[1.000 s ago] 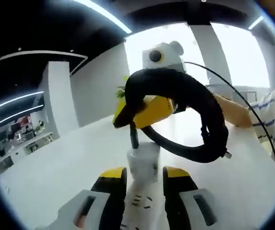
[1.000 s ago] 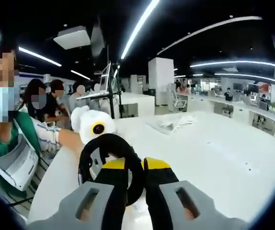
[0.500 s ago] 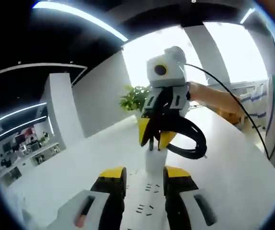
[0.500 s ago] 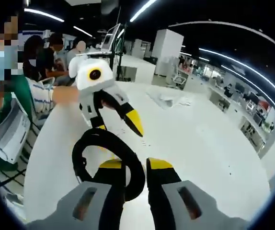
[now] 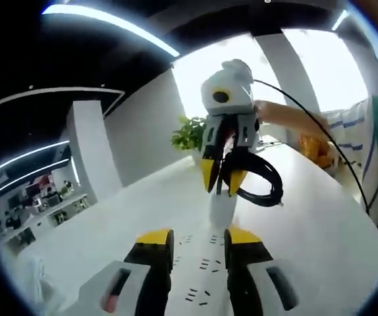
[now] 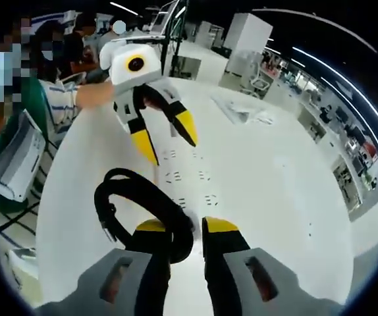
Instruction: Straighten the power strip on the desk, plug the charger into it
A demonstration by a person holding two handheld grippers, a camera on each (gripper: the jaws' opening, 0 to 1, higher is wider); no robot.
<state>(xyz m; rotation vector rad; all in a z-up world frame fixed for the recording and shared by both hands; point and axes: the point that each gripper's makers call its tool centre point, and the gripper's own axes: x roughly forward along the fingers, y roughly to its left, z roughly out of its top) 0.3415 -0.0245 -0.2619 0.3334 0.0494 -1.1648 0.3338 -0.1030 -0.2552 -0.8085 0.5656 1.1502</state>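
A white power strip [image 5: 218, 210] runs lengthwise away from my left gripper [image 5: 197, 238], whose jaws are shut on its near end. At the strip's far end my right gripper [image 5: 222, 184] points down, shut on the strip's black cable [image 5: 276, 183], which hangs in a coil beside it. In the right gripper view the strip [image 6: 189, 176] lies flat on the white desk [image 6: 274, 197] with its sockets facing up. The cable [image 6: 136, 179] loops up from my right gripper [image 6: 186, 230]. My left gripper [image 6: 169, 148] straddles the strip's other end. I see no charger.
A person in a striped sleeve [image 6: 60, 99] sits along the desk's edge and holds the grippers. A green plant [image 5: 189, 135] stands at the back. Crumpled white material [image 6: 245, 112] lies farther along the desk. Other people and desks fill the room behind.
The two grippers have drawn apart, and the strip now stretches out between them, low over the desk. The cable coil looks smaller and farther from my left gripper. Both views have tilted down.
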